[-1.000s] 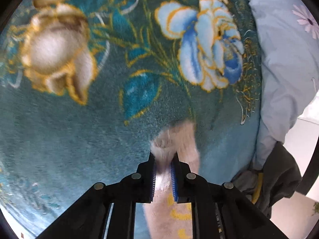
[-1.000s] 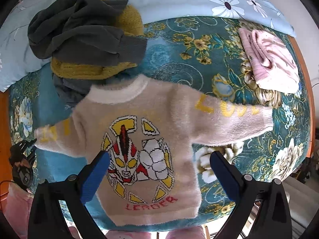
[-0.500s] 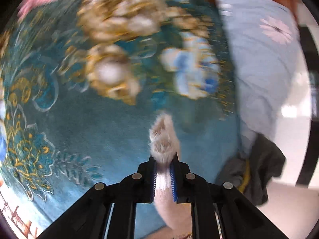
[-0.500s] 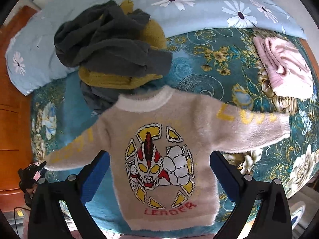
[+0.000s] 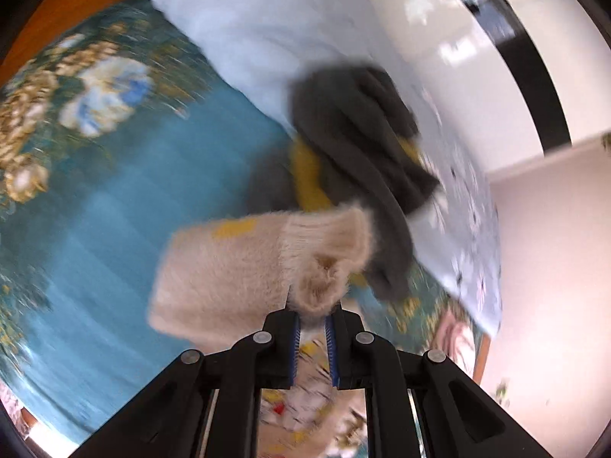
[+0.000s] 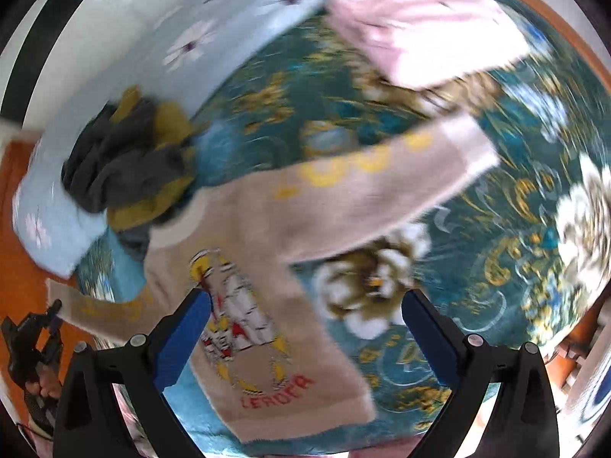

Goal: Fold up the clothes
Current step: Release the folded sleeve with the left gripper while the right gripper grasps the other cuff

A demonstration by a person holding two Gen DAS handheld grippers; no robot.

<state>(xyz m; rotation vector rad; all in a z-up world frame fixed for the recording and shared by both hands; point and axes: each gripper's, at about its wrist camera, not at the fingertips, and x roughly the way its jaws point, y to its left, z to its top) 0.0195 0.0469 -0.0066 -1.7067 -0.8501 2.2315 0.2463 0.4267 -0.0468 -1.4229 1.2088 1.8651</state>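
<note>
Bare blanket (image 6: 496, 286) lies open right of the sweater (image 6: 267, 267); a dark clothes pile (image 6: 126, 168) crowds its collar.

The right gripper (image 6: 305, 328) stood with jaws wide apart and empty above a beige sweater (image 6: 267, 244) spread on a teal floral blanket (image 6: 496, 259). A dark-and-mustard clothes pile (image 6: 130, 168) lay at nine o'clock, a pink garment (image 6: 420, 30) at one o'clock.

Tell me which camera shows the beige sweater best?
The right wrist view: the sweater lies spread on the blanket, body, picture and one sleeve all showing, though blurred. The left wrist view shows only the other sleeve's cuff, pinched in the left gripper.
</note>
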